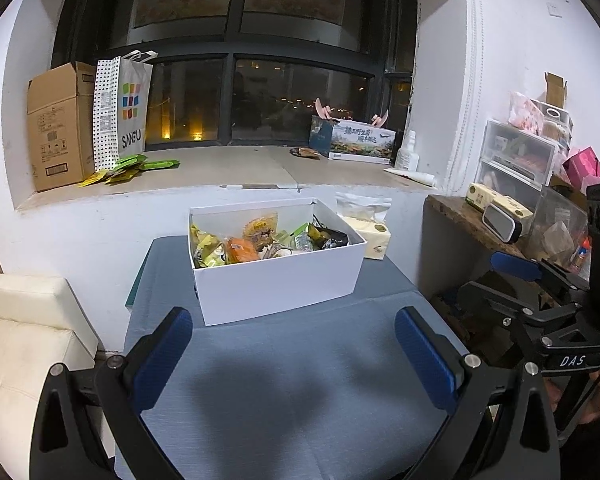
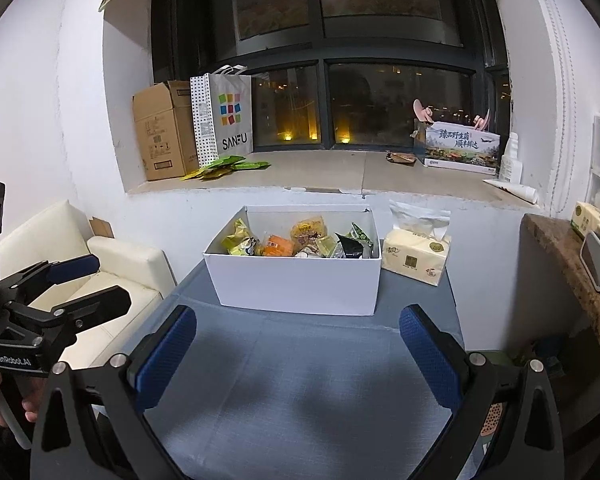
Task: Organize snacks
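Note:
A white open box [image 1: 276, 280] stands on the blue-grey table [image 1: 292, 380] and holds several snack packets [image 1: 244, 248]; it also shows in the right wrist view [image 2: 296, 284] with its snacks [image 2: 300, 240]. My left gripper [image 1: 294, 356] is open and empty above the table, in front of the box. My right gripper [image 2: 298, 354] is open and empty, also in front of the box. The right gripper [image 1: 516, 280] shows at the right edge of the left wrist view; the left gripper [image 2: 80, 280] shows at the left edge of the right wrist view.
A tissue pack [image 2: 416, 256] lies right of the box. The windowsill [image 2: 324, 172] holds a cardboard box [image 2: 160, 132], a SANFU bag [image 2: 224, 120], green packets [image 2: 228, 166] and a printed box [image 2: 462, 146]. A cream sofa [image 1: 20, 328] stands left, a cluttered shelf [image 1: 480, 224] right.

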A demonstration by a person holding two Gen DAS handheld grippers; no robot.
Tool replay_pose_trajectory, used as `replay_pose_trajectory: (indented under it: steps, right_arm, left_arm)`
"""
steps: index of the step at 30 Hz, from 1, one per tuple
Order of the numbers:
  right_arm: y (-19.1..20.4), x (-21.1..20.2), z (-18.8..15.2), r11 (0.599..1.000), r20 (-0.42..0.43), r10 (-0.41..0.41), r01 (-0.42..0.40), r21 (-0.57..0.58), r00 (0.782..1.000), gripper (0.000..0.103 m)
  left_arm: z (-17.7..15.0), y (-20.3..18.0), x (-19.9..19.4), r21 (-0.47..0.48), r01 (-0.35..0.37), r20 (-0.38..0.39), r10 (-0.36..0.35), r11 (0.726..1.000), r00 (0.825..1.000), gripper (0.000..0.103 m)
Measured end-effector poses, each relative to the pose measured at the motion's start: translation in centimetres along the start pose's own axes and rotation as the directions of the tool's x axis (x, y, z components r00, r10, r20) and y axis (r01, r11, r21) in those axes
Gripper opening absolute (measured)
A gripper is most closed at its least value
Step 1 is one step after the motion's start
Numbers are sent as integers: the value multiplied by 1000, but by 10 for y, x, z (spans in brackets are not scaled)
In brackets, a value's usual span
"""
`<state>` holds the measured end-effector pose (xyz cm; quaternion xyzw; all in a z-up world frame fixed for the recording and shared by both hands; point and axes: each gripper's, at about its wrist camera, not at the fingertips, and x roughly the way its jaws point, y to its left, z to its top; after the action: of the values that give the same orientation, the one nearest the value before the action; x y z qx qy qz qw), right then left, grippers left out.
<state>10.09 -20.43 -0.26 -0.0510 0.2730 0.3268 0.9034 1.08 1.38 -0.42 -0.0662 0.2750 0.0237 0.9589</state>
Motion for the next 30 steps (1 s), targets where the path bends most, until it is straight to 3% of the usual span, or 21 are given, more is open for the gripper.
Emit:
replay_pose_trajectory:
  steps: [30]
  right_arm:
    - [1, -3, 2, 1000, 0, -6, 6, 1, 1000, 103]
  left_arm:
    - [0, -2, 0, 17, 3, -2, -3, 1000, 1000, 103]
